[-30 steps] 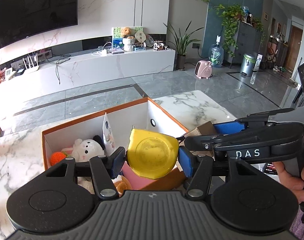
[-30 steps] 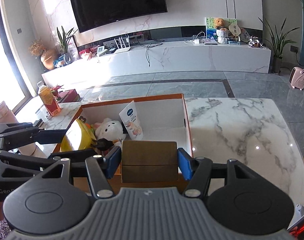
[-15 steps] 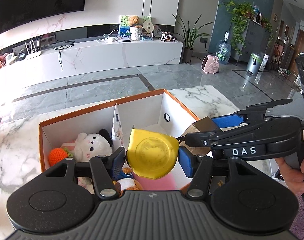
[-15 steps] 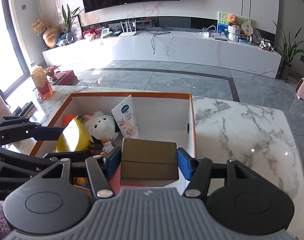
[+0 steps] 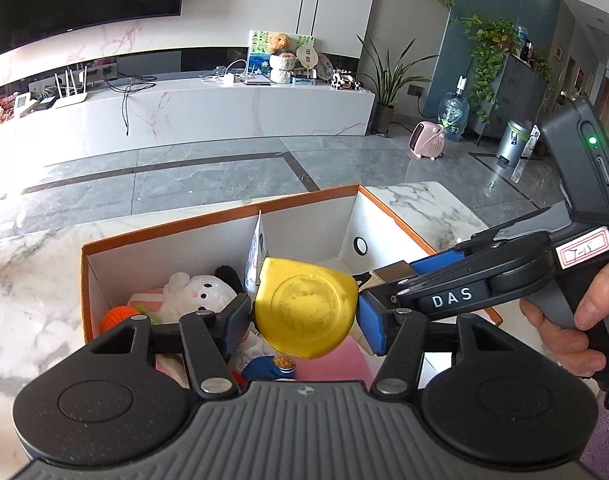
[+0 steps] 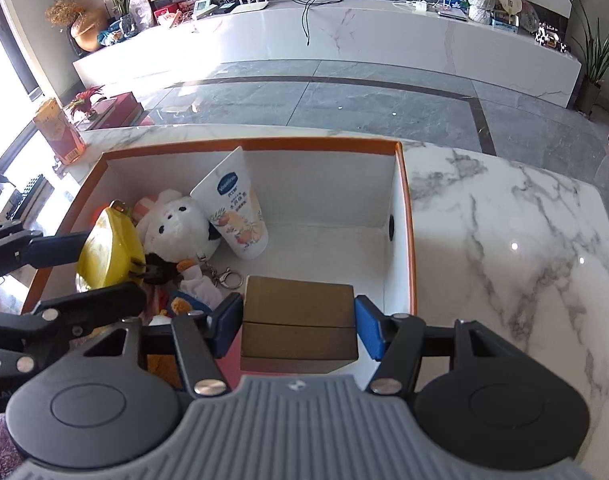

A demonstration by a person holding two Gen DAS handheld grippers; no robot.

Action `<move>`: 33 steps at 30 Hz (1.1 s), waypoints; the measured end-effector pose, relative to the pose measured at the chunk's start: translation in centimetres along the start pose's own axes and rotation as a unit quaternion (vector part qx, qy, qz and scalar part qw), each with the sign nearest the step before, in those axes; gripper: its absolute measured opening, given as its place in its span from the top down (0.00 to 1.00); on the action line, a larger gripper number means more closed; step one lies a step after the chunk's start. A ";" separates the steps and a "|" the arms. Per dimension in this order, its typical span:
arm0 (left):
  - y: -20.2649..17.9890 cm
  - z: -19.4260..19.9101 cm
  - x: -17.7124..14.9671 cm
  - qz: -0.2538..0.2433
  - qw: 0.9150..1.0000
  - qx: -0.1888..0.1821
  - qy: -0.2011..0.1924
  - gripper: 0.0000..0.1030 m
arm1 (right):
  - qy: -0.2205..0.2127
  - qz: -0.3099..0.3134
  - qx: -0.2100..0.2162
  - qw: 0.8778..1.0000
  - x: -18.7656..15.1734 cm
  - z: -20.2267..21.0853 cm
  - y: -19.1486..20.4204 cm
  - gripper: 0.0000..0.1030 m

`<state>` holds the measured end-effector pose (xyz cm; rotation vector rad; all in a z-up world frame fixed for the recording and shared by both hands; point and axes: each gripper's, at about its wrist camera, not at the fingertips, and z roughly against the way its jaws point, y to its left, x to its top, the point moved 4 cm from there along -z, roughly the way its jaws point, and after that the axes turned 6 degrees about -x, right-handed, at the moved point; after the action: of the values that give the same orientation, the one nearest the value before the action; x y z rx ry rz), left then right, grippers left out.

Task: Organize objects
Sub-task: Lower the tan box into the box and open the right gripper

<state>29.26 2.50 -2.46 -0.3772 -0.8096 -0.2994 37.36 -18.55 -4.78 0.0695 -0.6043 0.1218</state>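
While the left gripper (image 5: pixel 304 320) clamps the yellow tape measure (image 5: pixel 304 312), the right gripper (image 6: pixel 298 326) holds the brown box (image 6: pixel 298 322) — plush rabbit (image 6: pixel 176 232) beside.

Tape measure (image 5: pixel 306 312): yellow, rounded case with a worn circular face; centre of the left wrist frame, clamped between blue pads, above the box interior.

Carton (image 6: pixel 298 328): plain brown cardboard, flap seam horizontal; lower centre of the right wrist frame, clamped between blue pads, inside the box near its right wall.

Box (image 6: pixel 404 216): open, orange rim, white walls, on a marble top. Contents at left: white plush (image 6: pixel 176 232), upright lotion tube (image 6: pixel 234 210) leaning on it, key clips.
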 end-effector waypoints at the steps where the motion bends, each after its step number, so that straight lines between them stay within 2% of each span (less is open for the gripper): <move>1: 0.2 0.0 0.1 0.002 1.000 -0.001 -0.002 0.35 | -0.002 -0.002 -0.001 1.000 0.4 -0.4 0.1 0.40; 9: 2.2 0.5 0.8 0.015 1.000 0.011 -0.016 0.35 | -0.001 -0.013 -0.025 1.000 3.2 -4.7 1.6 0.40; 14: 2.9 0.5 1.2 0.022 0.999 0.010 -0.024 0.35 | 0.020 0.000 -0.033 0.999 3.6 -7.4 2.4 0.39; 18: 3.2 0.2 1.1 0.024 0.999 0.007 -0.025 0.35 | 0.034 0.002 -0.033 0.999 3.7 -8.1 2.6 0.39; 24: 3.4 0.0 0.9 0.030 0.999 0.007 -0.021 0.35 | 0.039 0.023 -0.059 0.997 3.8 -8.9 3.6 0.39; 27: 3.7 0.1 0.8 0.032 0.999 0.012 -0.020 0.35 | 0.048 0.030 -0.045 0.997 3.7 -8.8 4.3 0.39; 33: 4.2 0.4 0.5 0.039 0.999 0.013 -0.020 0.35 | 0.061 -0.004 -0.007 0.998 4.0 -8.2 3.6 0.37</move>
<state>31.01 6.31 -2.69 -0.3910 -0.8344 -0.2086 44.75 -13.76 -9.09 0.0513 -0.4832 0.1128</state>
